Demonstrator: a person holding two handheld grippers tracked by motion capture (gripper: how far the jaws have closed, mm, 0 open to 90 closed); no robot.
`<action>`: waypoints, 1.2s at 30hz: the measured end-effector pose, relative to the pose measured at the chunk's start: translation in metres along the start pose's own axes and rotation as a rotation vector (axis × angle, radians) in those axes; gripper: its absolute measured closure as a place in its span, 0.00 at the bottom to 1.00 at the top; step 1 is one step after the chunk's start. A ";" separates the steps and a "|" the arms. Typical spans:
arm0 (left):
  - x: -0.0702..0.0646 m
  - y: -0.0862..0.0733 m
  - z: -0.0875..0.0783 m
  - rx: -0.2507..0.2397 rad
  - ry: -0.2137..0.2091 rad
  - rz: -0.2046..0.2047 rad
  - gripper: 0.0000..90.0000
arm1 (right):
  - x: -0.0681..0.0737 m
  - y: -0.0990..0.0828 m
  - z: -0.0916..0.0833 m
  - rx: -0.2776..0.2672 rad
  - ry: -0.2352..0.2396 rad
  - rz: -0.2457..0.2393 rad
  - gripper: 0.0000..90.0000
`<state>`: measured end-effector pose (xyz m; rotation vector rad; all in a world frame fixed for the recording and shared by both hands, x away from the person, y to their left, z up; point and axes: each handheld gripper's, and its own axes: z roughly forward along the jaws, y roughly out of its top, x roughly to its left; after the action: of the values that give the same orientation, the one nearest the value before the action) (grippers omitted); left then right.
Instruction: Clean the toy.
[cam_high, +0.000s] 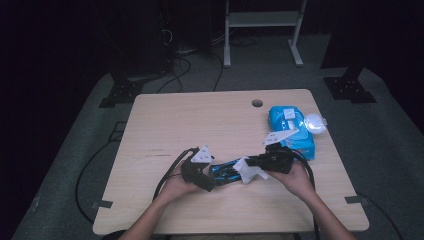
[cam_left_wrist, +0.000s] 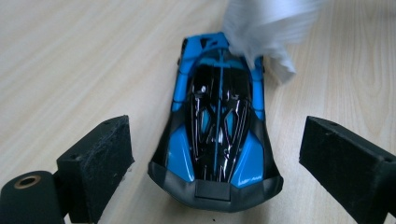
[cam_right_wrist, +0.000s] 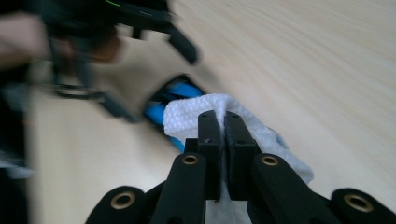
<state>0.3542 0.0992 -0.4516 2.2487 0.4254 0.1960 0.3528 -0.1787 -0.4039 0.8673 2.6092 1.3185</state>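
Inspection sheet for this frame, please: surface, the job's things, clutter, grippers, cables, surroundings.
Surface: light wooden table with a round hole near its far edge.
Job's things: blue and black toy car on the table; white wipe lying against its far end.
Clutter: blue wipes pack at the right.
Grippers: left gripper open, jaws either side of the car, not touching; right gripper shut on the wipe.
Cables: black cable trailing from the left gripper.
Surroundings: grey floor, white frame behind.

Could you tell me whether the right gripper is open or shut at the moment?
Shut: the right gripper has its jaws pressed together on the white wipe, which bunches out around them above the blue toy car.
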 end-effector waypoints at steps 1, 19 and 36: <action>0.000 0.000 0.001 0.009 -0.007 0.001 0.10 | -0.001 0.000 0.007 0.022 -0.049 -0.034 0.94; 0.001 -0.004 0.005 0.066 -0.007 0.013 0.12 | -0.009 -0.034 0.037 0.064 -0.060 -0.006 0.60; 0.007 -0.009 0.014 0.111 -0.024 -0.029 0.15 | -0.035 -0.042 0.025 0.064 -0.069 0.129 0.57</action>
<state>0.3627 0.0967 -0.4675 2.3499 0.4663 0.1328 0.3712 -0.1987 -0.4578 1.0875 2.5942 1.2155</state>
